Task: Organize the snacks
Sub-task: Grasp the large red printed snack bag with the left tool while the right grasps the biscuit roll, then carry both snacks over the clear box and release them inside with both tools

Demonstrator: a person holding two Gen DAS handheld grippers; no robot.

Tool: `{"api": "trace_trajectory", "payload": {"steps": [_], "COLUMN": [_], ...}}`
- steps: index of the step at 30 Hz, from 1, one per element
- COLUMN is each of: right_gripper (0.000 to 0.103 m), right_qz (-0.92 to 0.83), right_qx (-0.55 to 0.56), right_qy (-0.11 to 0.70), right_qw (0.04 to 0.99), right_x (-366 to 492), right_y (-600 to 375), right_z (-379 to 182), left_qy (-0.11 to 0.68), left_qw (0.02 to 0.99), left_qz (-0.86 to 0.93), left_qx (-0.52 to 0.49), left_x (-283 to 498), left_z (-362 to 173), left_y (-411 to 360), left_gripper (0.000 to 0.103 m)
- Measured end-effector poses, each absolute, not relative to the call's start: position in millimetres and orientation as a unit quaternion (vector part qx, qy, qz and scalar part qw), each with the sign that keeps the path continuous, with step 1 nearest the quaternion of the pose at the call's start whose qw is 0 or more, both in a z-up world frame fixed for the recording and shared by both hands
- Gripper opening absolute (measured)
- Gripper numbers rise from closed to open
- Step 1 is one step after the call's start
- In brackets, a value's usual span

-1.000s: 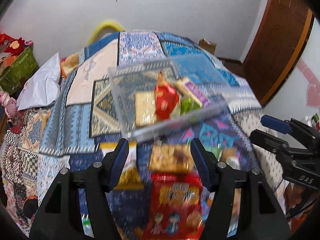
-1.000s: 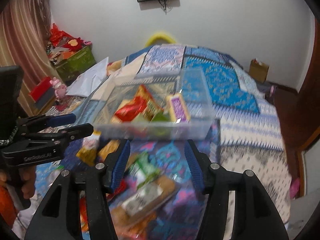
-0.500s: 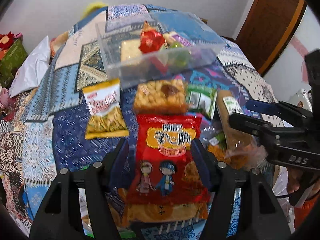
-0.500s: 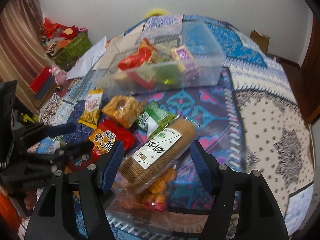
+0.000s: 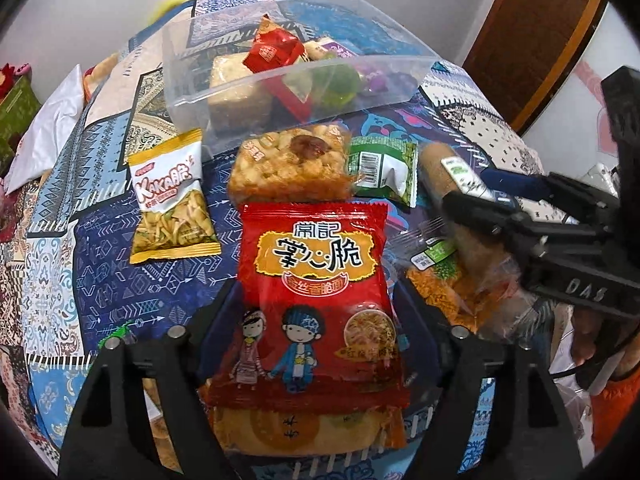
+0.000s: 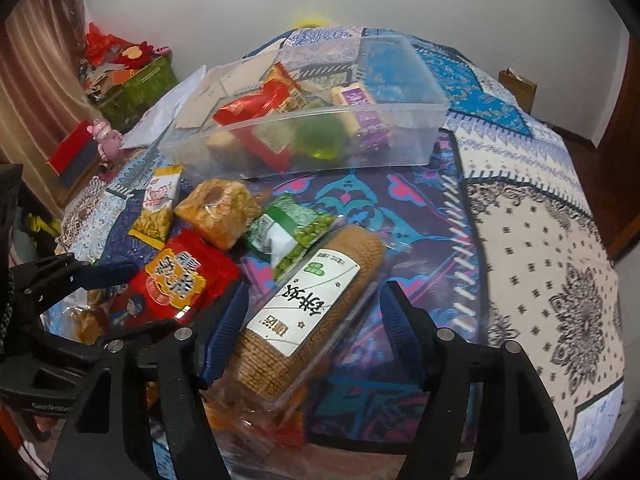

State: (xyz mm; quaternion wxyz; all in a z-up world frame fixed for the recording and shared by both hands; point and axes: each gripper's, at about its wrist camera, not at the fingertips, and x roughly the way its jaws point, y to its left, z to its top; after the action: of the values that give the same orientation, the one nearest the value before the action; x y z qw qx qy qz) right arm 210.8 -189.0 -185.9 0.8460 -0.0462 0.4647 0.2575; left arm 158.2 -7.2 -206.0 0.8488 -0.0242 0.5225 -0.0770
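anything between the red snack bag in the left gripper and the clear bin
Yes. The rice-crisp block lies on the bedspread directly between the red snack bag and the clear bin. The left gripper straddles the bag, jaws just opened wider. Lifting over clears it.

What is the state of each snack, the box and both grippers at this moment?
clear box: open, partly filled.
red packet: flat, between the open left gripper fingers, which have just widened.
biscuit roll: flat, sealed, between the right gripper fingers, just narrowed, not pressing.
green pea packet: lying outside the box.
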Motion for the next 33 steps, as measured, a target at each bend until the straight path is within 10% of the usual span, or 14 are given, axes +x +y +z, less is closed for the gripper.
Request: {"api": "trace_trajectory", "payload": {"steps": [6,33], "right_gripper": [0.041,0.031], "right_qz": [0.233,0.231], "right_qx": [-0.076,-0.029], "right_qy": [0.468,0.422], "right_qw": [0.849,0.876], "right_x": [213,205], "right_y": [-204,-218], "right_z": [-191,-163], "left_qy": [0.523,0.433], "left_qw": [0.849,0.897], "left_qz": [-0.068,-0.057], "left_qx": [0.002,-0.062], "left_x": [164,160], "left_z": [-215,-153], "left_y": [-15,14], "left_gripper": [0.081,0.066]}}
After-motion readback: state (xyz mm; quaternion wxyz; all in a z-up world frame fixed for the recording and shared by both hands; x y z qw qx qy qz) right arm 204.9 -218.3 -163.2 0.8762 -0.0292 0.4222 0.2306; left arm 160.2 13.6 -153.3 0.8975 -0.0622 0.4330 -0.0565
